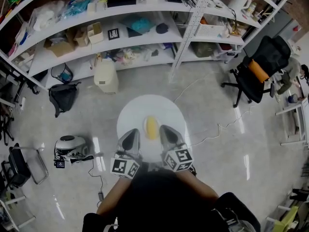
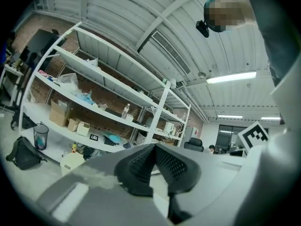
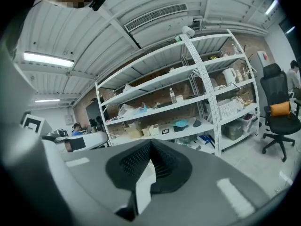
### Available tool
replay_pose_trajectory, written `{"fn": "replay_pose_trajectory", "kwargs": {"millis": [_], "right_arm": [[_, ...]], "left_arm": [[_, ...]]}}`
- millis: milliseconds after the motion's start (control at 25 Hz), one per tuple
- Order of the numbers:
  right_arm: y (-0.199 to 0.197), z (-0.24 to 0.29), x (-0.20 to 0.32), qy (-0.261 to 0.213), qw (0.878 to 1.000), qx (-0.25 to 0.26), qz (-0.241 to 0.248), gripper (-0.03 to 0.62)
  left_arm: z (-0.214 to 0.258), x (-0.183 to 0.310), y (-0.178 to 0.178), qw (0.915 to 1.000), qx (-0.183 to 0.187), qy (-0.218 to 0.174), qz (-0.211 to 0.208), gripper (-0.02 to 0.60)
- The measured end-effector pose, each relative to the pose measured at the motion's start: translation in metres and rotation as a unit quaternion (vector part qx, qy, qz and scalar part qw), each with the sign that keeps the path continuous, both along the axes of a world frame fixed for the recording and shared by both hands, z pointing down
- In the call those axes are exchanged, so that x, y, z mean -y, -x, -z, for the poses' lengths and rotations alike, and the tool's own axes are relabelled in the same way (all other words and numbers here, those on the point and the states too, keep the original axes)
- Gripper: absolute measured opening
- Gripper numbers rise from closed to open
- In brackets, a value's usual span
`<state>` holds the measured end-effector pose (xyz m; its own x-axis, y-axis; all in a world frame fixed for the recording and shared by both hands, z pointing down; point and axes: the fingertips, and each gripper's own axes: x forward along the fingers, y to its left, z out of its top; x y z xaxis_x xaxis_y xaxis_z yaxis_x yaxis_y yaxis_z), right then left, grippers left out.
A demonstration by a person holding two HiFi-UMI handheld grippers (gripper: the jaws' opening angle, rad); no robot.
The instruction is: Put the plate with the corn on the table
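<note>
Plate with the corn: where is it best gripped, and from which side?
By its thin near rim, coming in level from the person's side. The plate is flat, so only the edge fits between jaws, and the corn lies mid-plate, so the left gripper and right gripper, one each side of it, balance it.

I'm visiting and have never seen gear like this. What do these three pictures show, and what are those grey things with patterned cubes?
No robot here: a person holds a tool in each hand, the left gripper and the right gripper. One picture comes from a camera on the person's head, looking down. The other two come from cameras riding on each tool, looking along its fingers. Both tools pinch the near rim of a white plate carrying a corn cob, above the floor.
</note>
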<state>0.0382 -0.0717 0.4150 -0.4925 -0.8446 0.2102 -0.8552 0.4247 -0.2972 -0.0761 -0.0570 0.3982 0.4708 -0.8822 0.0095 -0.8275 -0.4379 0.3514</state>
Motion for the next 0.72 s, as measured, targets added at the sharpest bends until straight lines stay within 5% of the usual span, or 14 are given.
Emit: {"fn": "replay_pose_trajectory", "kwargs": {"millis": [720], "right_arm": [[-0.0007,-0.004,0.0012,-0.001,1.0,-0.007,-0.004,0.008]], "left_arm": [[-0.0071,0.001,-0.0011,1.0,0.003,0.003,0.001,0.003]]}}
